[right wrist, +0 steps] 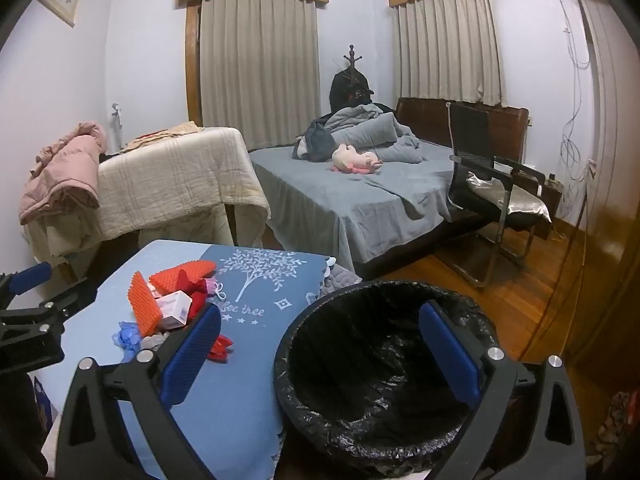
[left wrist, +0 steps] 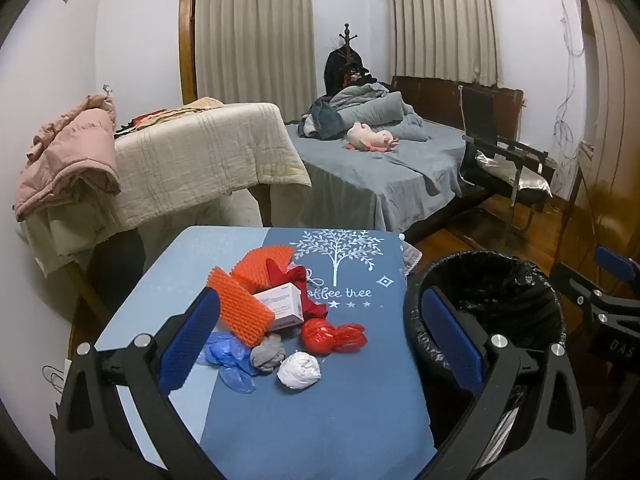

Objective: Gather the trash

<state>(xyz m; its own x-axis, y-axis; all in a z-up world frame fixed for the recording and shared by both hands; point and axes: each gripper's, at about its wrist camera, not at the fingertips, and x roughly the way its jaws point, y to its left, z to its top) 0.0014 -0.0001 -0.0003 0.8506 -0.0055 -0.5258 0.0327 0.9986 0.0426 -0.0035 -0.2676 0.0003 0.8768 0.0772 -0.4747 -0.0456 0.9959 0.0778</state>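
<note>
Blue tablecloth [left wrist: 352, 400] print: tree, "coffee thee", stars.

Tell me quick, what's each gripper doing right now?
Left gripper: open, holding nothing.
Right gripper: open, holding nothing.

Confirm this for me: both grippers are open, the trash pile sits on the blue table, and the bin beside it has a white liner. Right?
Not quite. The bin has a black liner, not white; the right wrist view shows it. The rest holds: left gripper and right gripper are open, and the trash pile sits on the blue table.
</note>
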